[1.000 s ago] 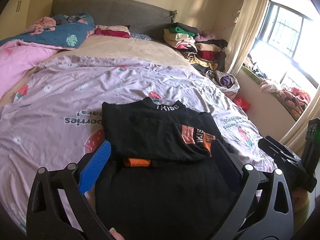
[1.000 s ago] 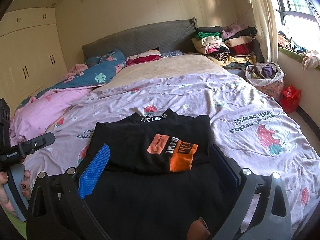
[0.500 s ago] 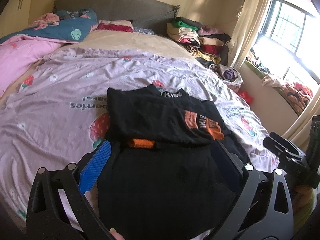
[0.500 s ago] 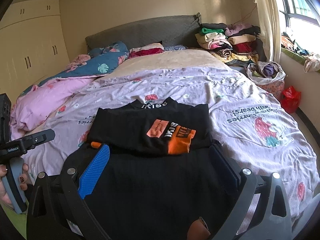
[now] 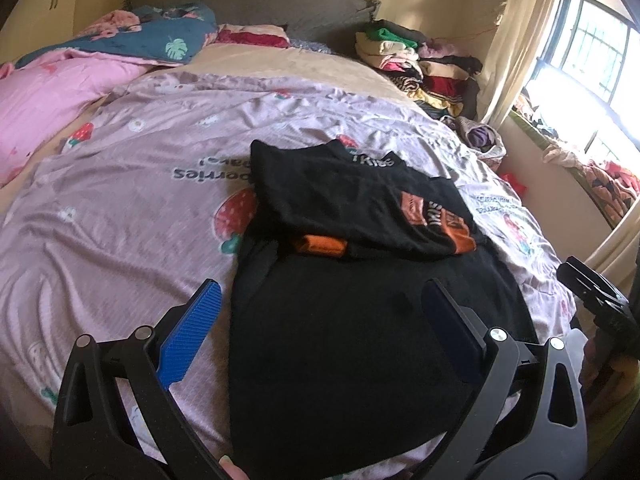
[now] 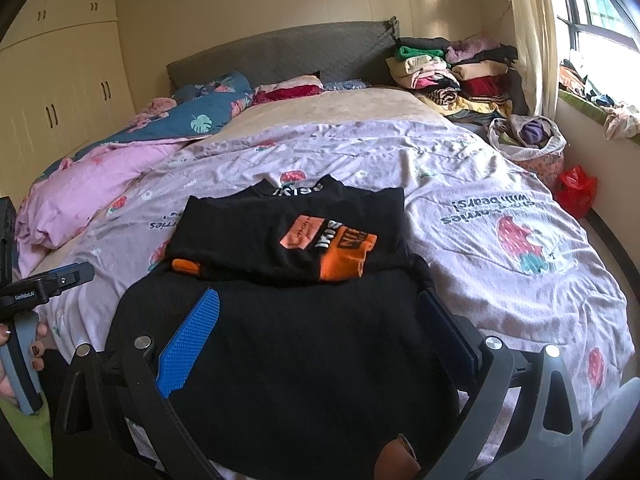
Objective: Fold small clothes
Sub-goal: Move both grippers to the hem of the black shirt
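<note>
Bedroom daylight falls on the lilac strawberry sheet (image 5: pixel 132 216) where my black T-shirt (image 5: pixel 352 320) lies partly folded near the bed's foot. My left gripper (image 5: pixel 320 304) hovers, jaws wide, holding nothing. The cloth looks light and limp; I'd pinch the near hem corners. My right gripper (image 6: pixel 320 308) gapes empty too.

- The folded shirt (image 6: pixel 288 236) is laid on the sheet (image 6: pixel 480 184), at the far end of a larger garment (image 6: pixel 296 352).
- A clothes pile (image 6: pixel 452 76) is stacked far right; the quilt (image 6: pixel 100 176) is bunched far left.
</note>
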Demonstrator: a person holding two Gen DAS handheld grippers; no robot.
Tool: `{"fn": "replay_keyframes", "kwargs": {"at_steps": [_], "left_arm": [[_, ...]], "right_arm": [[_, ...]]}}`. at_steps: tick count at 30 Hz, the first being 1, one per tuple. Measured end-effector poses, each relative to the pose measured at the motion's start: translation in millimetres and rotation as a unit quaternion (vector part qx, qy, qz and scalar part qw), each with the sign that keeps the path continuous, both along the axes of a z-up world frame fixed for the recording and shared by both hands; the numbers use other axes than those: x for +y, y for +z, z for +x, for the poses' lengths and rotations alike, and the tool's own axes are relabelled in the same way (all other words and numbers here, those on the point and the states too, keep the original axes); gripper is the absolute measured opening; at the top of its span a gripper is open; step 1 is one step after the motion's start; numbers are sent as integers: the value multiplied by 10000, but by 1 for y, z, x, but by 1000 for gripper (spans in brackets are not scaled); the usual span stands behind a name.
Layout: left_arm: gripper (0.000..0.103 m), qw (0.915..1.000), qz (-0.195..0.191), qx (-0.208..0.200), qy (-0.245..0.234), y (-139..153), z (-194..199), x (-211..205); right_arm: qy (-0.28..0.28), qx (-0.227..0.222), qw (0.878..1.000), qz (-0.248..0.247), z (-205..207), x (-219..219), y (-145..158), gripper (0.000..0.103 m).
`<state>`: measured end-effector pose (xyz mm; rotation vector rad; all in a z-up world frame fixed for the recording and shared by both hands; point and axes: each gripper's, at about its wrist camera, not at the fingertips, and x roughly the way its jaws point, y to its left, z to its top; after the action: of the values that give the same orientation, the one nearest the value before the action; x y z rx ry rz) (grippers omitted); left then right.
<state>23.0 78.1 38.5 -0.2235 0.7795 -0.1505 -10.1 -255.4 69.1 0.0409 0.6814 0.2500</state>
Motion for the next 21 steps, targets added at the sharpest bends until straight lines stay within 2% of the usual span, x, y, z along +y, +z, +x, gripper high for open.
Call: {"fn": "replay_keyframes", "kwargs": {"at_steps": [21], "left_arm": [[93, 9982, 184, 531, 220, -39, -23, 24]], "right_arm": [[-84, 379, 9991, -165, -14, -25, -32, 98]]}}
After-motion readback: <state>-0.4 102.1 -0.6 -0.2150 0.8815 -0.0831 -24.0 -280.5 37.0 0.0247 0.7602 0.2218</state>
